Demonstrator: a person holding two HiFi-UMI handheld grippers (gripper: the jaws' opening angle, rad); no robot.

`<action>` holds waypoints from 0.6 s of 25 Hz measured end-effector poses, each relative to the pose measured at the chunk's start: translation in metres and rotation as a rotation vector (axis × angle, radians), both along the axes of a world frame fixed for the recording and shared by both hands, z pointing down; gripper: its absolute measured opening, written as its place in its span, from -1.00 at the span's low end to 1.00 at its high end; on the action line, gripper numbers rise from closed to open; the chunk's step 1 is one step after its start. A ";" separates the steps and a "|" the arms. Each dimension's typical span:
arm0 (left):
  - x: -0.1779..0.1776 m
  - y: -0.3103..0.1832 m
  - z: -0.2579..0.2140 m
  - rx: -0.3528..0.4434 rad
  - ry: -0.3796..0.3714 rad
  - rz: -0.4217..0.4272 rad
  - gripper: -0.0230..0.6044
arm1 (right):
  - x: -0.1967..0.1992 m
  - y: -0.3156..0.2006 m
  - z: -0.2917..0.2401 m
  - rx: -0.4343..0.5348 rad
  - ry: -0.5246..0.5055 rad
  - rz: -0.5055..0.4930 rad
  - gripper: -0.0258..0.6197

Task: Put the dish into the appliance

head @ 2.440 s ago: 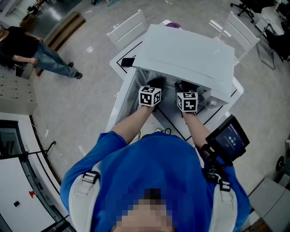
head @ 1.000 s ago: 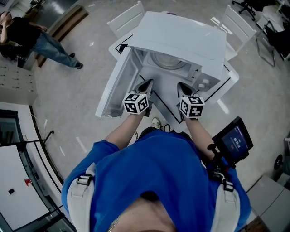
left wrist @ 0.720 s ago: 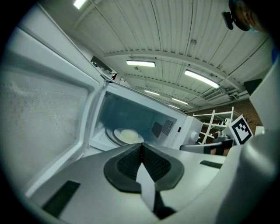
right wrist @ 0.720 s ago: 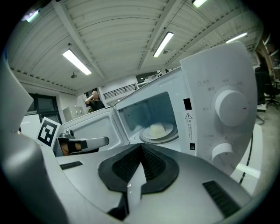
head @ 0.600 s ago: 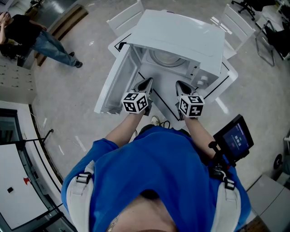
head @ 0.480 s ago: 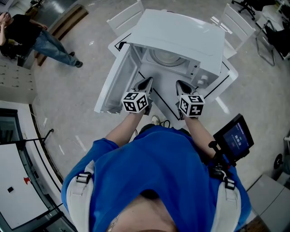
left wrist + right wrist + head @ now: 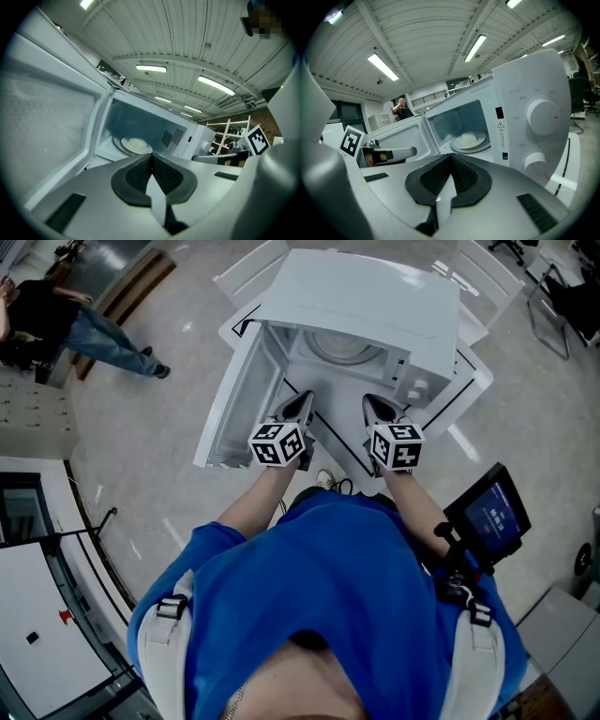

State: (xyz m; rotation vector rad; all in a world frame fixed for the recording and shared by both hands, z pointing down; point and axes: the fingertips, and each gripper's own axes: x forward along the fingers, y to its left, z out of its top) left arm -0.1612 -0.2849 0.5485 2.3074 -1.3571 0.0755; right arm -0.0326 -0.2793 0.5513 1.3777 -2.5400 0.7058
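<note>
Pale dish (image 7: 468, 138) inside open microwave (image 7: 520, 93), apart from closed, empty left claw (image 7: 151, 156) and right claw (image 7: 451, 157)

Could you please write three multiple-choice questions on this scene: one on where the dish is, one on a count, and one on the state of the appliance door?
1. Where is the dish, relative to the microwave?
A. on top of it
B. on the turntable inside it
C. underneath it

2. How many round knobs does the control panel have?
A. one
B. two
C. four

3. The door is:
A. open
B. shut
C. taken off

Answers:
1 B: both gripper views show it lying on the glass plate in the cavity.
2 B: a large knob sits above a smaller one.
3 A: it stands swung out to the left, leaving the cavity exposed.
</note>
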 end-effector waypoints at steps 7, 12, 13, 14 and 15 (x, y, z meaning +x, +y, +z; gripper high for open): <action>0.002 0.005 -0.003 0.001 -0.003 0.002 -0.91 | 0.002 0.006 -0.002 0.001 0.003 -0.003 -0.92; 0.004 0.007 0.000 0.004 -0.004 -0.007 -0.91 | 0.003 0.007 0.002 0.004 0.008 -0.016 -0.92; 0.004 0.009 -0.001 0.005 -0.003 -0.009 -0.91 | 0.003 0.008 0.001 0.005 0.009 -0.018 -0.92; 0.004 0.010 -0.003 0.005 -0.003 -0.011 -0.91 | 0.003 0.010 -0.001 0.005 0.010 -0.021 -0.92; 0.004 0.011 -0.004 0.007 -0.002 -0.012 -0.91 | 0.003 0.011 -0.002 0.006 0.011 -0.023 -0.92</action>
